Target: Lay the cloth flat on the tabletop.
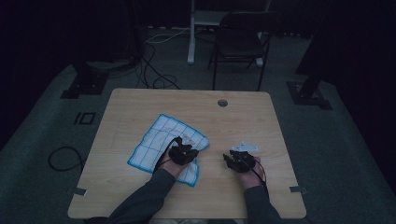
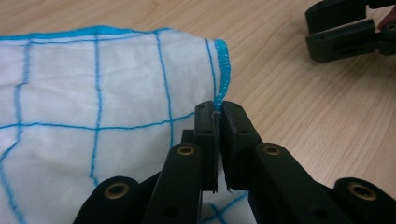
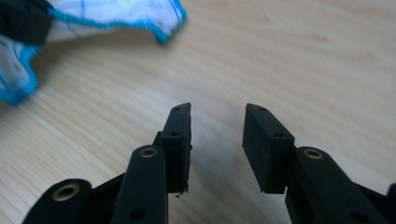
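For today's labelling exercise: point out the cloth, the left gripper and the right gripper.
cloth [image 1: 156, 140], high view, on its white checked middle.
left gripper [image 2: 218, 109], left gripper view, at the jaw tips pinching the cloth's blue hem.
right gripper [image 3: 218, 112], right gripper view, in the gap between its open tips.

Dim room, walls lost in dark. Light wood table [image 1: 140, 107], rounded corners, cable grommet [image 1: 222, 102] near its far edge. Grey carpet floor [image 1: 42, 140]. Black folding chair [image 1: 240, 39] behind the table, white stand leg [image 1: 191, 32] left of it. Black cables [image 1: 154, 77] loop on the floor, another loop [image 1: 65, 158] at left. Black stand bases [image 1: 86, 81] and [image 1: 308, 93] flank the table.
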